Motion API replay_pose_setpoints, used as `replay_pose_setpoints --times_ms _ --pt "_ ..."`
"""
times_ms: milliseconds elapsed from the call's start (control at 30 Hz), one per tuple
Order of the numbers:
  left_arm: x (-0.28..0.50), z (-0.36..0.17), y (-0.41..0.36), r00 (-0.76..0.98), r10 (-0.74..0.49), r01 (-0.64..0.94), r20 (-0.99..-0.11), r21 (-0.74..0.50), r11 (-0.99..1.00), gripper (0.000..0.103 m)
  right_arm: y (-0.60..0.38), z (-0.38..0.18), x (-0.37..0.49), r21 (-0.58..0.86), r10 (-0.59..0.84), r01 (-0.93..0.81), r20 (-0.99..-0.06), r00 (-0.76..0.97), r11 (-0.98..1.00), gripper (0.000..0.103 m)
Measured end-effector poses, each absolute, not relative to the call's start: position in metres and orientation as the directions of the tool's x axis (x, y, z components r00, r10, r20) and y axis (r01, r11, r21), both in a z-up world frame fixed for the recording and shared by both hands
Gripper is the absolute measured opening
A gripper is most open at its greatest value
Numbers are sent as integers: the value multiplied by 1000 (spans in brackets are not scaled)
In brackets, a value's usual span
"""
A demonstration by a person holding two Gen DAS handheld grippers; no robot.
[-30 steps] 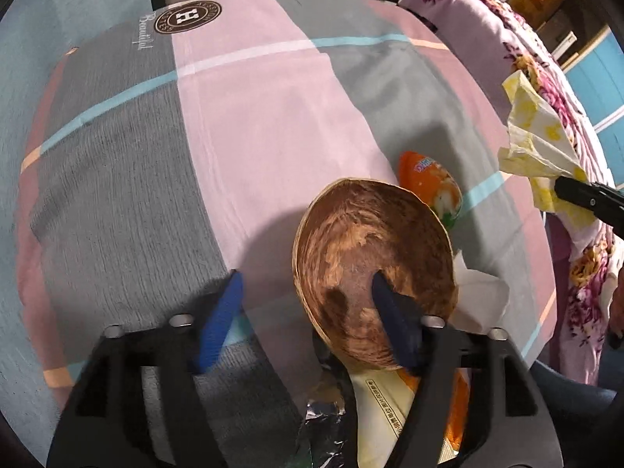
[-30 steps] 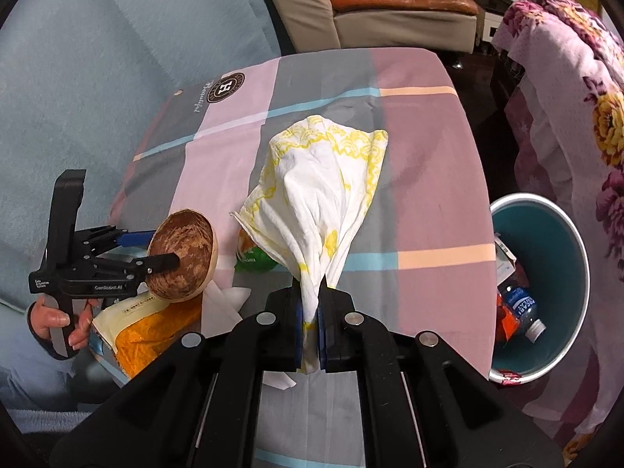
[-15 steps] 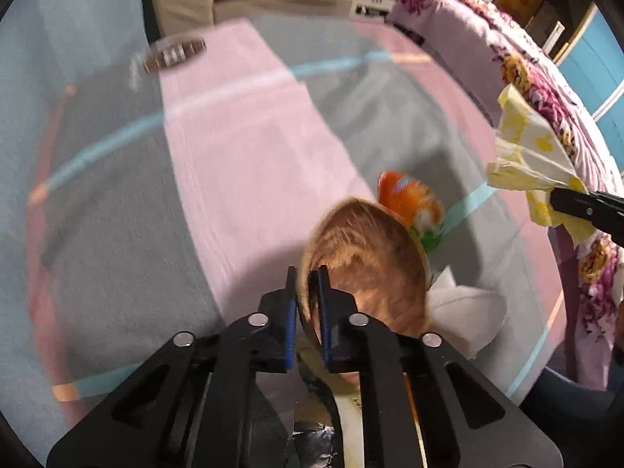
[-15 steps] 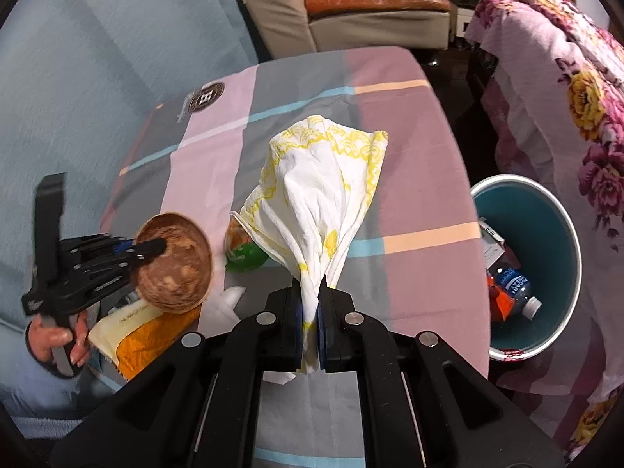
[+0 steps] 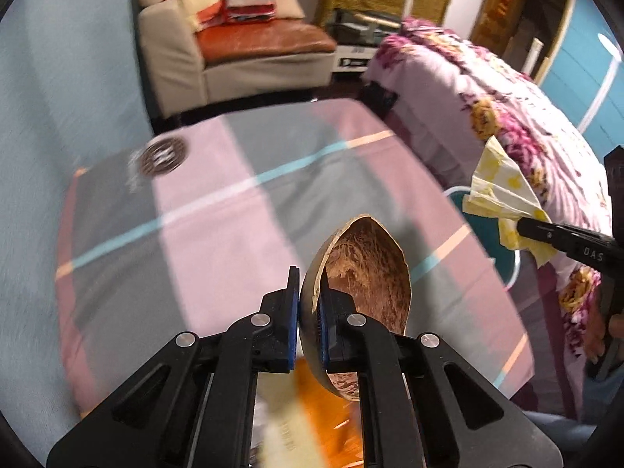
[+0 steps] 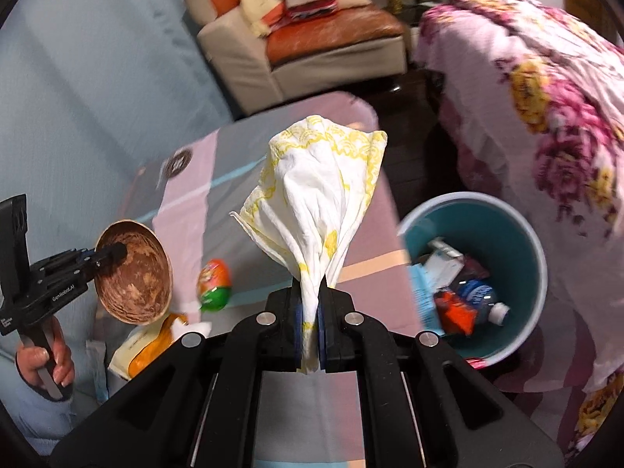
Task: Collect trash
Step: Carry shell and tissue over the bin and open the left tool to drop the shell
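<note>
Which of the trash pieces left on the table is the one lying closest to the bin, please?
The orange-and-green packet. It lies mid-table, nearer the bin than the yellow-orange bag and white tissue at the table's near-left edge.

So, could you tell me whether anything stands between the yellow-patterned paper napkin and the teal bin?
Nothing visible does. The yellow-patterned white paper napkin hangs in the right gripper, and the round teal bin beside the table stands open-topped.

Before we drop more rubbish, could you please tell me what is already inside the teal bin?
Inside the teal bin: a plastic bottle with a blue label, an orange wrapper and a white carton. Anything beneath them is covered.
</note>
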State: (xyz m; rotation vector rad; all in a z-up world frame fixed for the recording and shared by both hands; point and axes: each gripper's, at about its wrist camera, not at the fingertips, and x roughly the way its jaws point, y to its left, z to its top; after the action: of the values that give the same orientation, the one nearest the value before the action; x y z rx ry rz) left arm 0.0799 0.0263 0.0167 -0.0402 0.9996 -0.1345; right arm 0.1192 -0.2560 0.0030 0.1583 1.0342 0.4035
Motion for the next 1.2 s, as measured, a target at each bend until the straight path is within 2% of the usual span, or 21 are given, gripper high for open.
replay_pose_setpoints --times_ms 267,600,1200 --pt "132 11 -82 493 -244 223 -835 -150 963 9 -354 3 118 314 316 -96 -788 529 944 5" --pt "169 -30 -191 387 -267 341 -883 -132 931 9 -408 -25 121 340 282 14 -803 525 940 6" --pt "210 -74 -244 290 -282 388 -914 -157 908 11 -434 -56 144 335 260 82 -842 472 938 6"
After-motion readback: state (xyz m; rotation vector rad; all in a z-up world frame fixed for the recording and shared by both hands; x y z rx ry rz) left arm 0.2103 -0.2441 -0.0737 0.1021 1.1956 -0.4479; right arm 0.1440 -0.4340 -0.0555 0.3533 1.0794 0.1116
